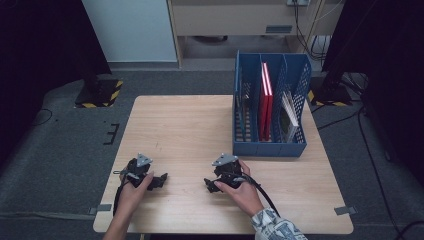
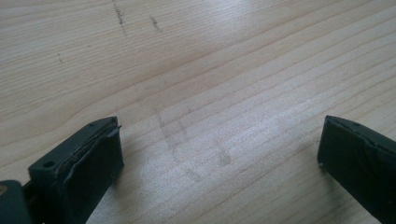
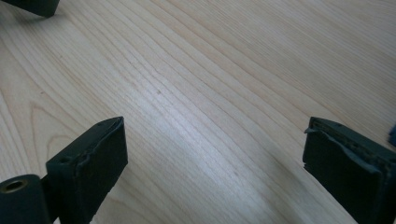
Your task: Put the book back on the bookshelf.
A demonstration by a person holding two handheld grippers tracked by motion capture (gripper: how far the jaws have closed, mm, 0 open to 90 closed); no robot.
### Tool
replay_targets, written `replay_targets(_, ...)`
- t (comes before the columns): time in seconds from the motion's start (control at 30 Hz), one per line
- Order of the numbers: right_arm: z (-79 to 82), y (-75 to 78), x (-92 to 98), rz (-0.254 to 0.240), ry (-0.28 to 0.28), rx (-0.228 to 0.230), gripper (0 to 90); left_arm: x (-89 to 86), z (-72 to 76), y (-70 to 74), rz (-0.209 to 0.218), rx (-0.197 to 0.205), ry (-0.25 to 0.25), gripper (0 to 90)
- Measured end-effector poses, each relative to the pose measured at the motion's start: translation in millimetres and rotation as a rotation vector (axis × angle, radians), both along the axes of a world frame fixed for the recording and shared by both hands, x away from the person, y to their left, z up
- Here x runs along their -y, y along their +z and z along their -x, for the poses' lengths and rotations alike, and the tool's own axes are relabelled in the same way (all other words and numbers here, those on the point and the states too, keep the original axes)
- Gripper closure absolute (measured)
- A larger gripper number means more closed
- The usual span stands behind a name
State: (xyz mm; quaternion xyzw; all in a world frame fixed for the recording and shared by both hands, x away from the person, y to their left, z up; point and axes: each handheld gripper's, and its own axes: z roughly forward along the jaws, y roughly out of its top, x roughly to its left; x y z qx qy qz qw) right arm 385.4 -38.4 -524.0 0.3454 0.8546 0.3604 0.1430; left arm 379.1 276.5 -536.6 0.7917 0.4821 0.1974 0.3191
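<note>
Books: two red ones [image 1: 265, 102] stand upright in the middle slot of the blue file rack [image 1: 270, 146] at the table's [image 1: 185, 130] far right. They look stiff and light; I'd pinch a top edge. My left gripper [image 1: 161, 181] and right gripper [image 1: 208, 184] rest near me, jaws wide, empty.

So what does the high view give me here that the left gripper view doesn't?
High view: the blue mesh file rack at the table's far right, red books upright in its middle slot, both hands, and the right gripper near the front edge. Left gripper view: faint dark scuffs in the wood grain between open jaws. Both: the light wooden table and the left gripper.
</note>
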Motion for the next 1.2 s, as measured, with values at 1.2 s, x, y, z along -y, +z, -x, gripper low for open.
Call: replay_targets(1.2,-27.1,-15.3,-16.4,0.006,-0.152,-0.011,2.5,0.5,-0.2,-0.2,0.003,0.001,-0.003,0.0)
